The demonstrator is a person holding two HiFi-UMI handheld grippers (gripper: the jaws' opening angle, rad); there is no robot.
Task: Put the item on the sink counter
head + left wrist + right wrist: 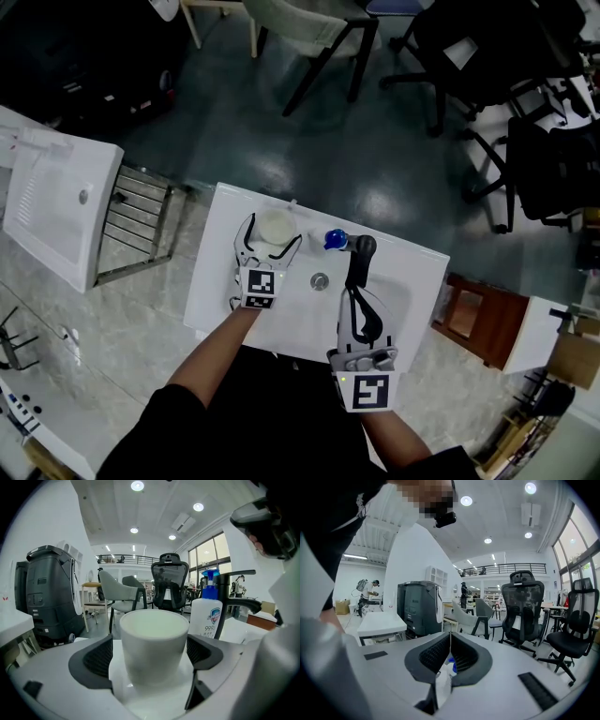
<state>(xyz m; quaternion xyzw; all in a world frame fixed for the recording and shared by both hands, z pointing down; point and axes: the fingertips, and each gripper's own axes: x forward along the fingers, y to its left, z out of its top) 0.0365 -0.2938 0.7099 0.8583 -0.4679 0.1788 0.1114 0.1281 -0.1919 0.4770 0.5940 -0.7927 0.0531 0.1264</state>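
A white cup point(277, 228) point(152, 644) stands upright on the back left of the white sink counter point(220, 281). My left gripper point(275, 231) point(150, 653) is open with a jaw on each side of the cup; a thin gap shows at the left pad, and the right pad lies close against the rim. My right gripper point(356, 286) point(450, 656) hovers over the basin, shut on nothing, pointing at the black faucet point(362, 247) point(234, 597). A blue-capped soap bottle point(335, 240) point(206, 616) point(446, 677) stands between cup and faucet.
The basin drain point(320, 280) lies between the grippers. Another white sink unit point(56, 216) and a metal rack point(136, 225) stand to the left, a wooden box point(473, 314) to the right. Chairs point(309, 37) and office chairs point(469, 56) stand beyond the counter's far edge.
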